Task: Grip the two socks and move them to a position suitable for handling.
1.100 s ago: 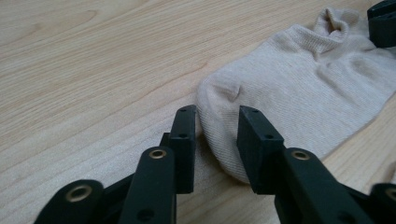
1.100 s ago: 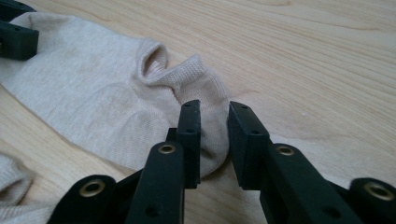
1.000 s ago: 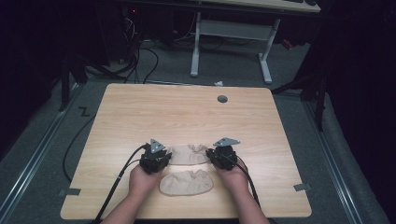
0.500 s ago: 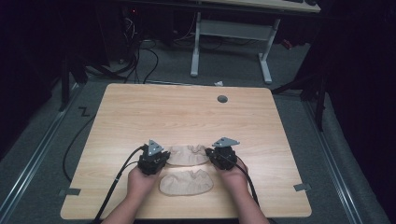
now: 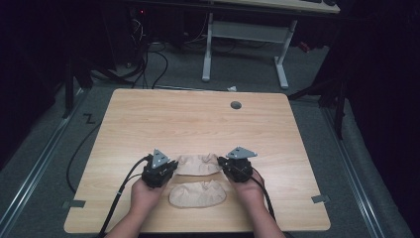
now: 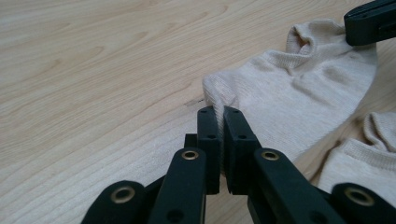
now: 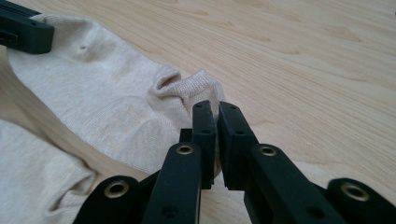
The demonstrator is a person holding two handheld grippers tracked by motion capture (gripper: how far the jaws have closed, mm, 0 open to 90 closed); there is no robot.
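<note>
Our left tongs (image 6: 220,122) just squeezed shut on one end of the soft beige cotton sock (image 5: 198,164). Our right tongs (image 7: 216,116) pinch its other end. We think it can be lifted now.

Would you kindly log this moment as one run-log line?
left gripper: shut on far sock | right gripper: shut on far sock | near sock: flat on table
</note>
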